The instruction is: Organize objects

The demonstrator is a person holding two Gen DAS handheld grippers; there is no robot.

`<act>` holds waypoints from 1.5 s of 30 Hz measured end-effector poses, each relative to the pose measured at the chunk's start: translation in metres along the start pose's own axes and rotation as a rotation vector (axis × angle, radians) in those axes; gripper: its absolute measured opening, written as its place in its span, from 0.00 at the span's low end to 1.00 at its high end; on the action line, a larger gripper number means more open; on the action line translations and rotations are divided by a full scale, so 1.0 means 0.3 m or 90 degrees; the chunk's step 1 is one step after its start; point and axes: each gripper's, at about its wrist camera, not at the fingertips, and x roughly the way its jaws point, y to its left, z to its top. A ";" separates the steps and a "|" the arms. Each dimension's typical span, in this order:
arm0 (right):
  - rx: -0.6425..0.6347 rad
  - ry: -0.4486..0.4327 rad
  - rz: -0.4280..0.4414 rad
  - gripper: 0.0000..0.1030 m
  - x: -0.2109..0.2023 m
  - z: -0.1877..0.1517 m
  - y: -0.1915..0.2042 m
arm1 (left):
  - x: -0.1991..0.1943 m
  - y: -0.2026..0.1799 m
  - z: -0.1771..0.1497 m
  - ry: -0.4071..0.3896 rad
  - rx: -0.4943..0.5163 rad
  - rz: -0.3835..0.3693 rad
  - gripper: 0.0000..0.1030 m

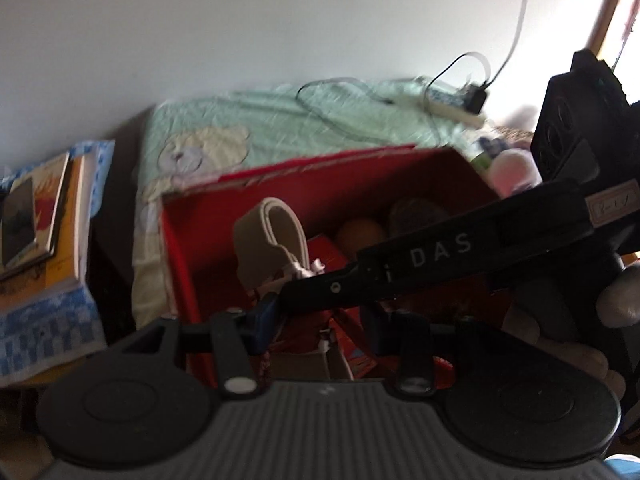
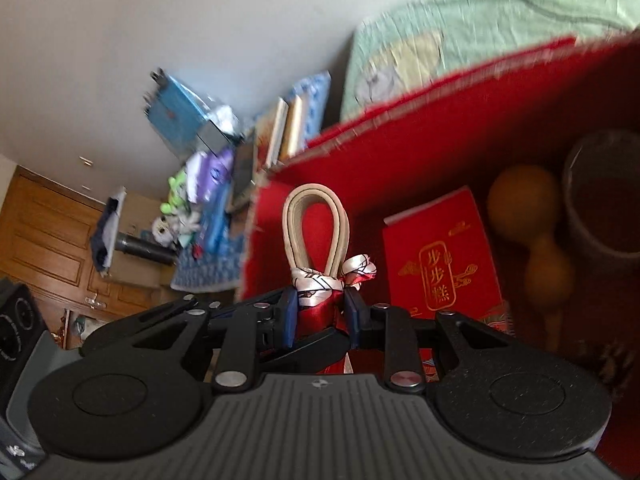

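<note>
Cream looped strap handle [image 2: 316, 232] tied with a glossy red-and-white silk scarf [image 2: 320, 292] — that is the piece in play, standing upright over the open red cardboard box [image 2: 400, 152], its long axis running straight up and away from the right tongs [image 2: 320, 316]. Those tongs are narrowed onto the scarf's red satin just under the knot, blue pads pressing either side. From the left wrist view the right tool crosses in front, and the left tongs [image 1: 316, 320] sit just beside the same bundle; I cannot tell whether they are closed on anything. So the right hand is plainly the nearer. Deeper in the box lie a red packet with gold characters [image 2: 440, 256] and a tan gourd [image 2: 528, 216], well apart from the handle. I would judge the coming move a lowering into the box.
</note>
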 end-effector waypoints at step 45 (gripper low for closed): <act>-0.103 -0.204 -0.241 0.42 -0.211 -0.136 0.056 | -0.073 -0.054 -0.031 -0.008 -0.051 0.144 0.72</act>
